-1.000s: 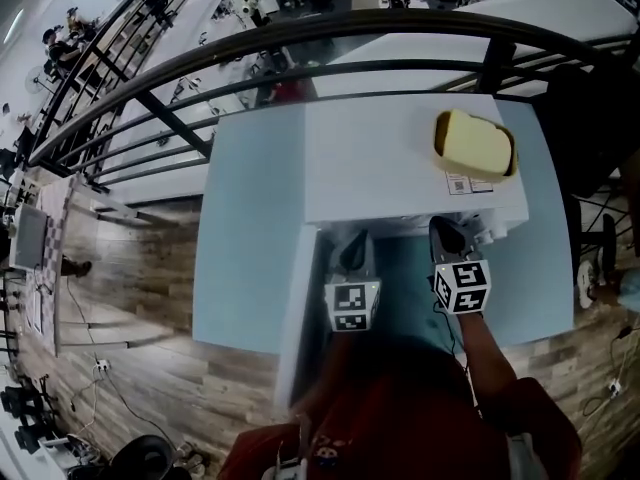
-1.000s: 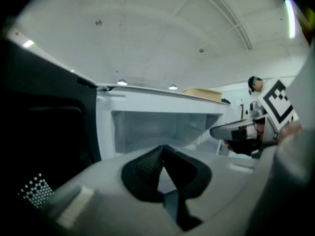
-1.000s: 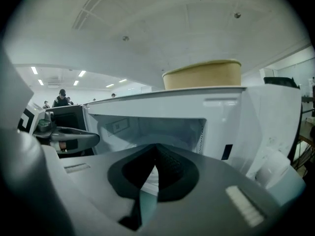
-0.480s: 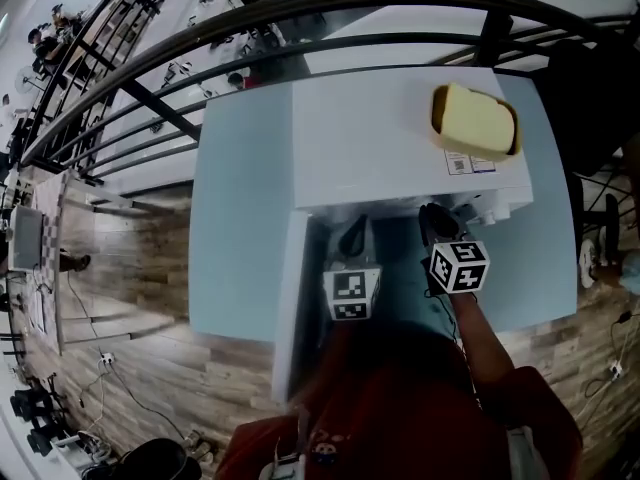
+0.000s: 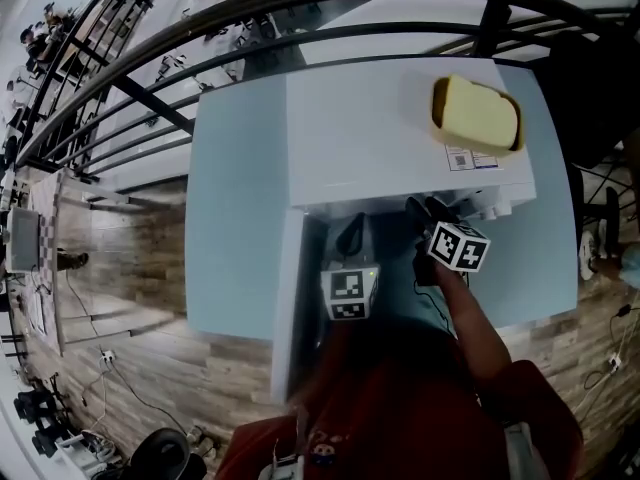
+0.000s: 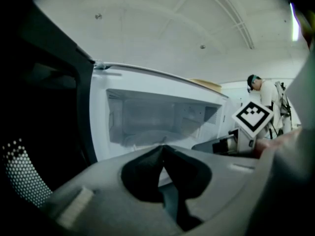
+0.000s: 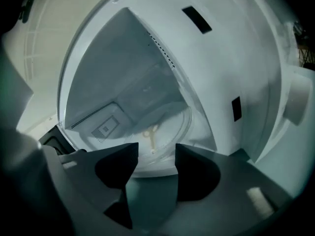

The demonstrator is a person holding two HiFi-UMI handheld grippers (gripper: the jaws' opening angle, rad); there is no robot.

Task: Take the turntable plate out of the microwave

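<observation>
Right tongs (image 7: 156, 150) rolled over, just spread wide and empty, left tongs (image 6: 164, 149) pinched together, turntable plate (image 7: 170, 118) inside microwave (image 7: 236, 58)

Red top (image 5: 400, 423); grey tools (image 6: 163, 149) (image 7: 156, 150) w/ b&w cubes (image 5: 348, 295) (image 5: 459, 247).

A pale blue table (image 5: 235, 218) carries the white microwave (image 5: 380, 138).

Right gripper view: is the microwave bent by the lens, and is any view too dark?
Right gripper view: yes, the microwave looks strongly curved, yet the turntable plate is sharp. Left gripper view: the open door is a near-black mass at left. Head view: evenly lit, edges bowed.
</observation>
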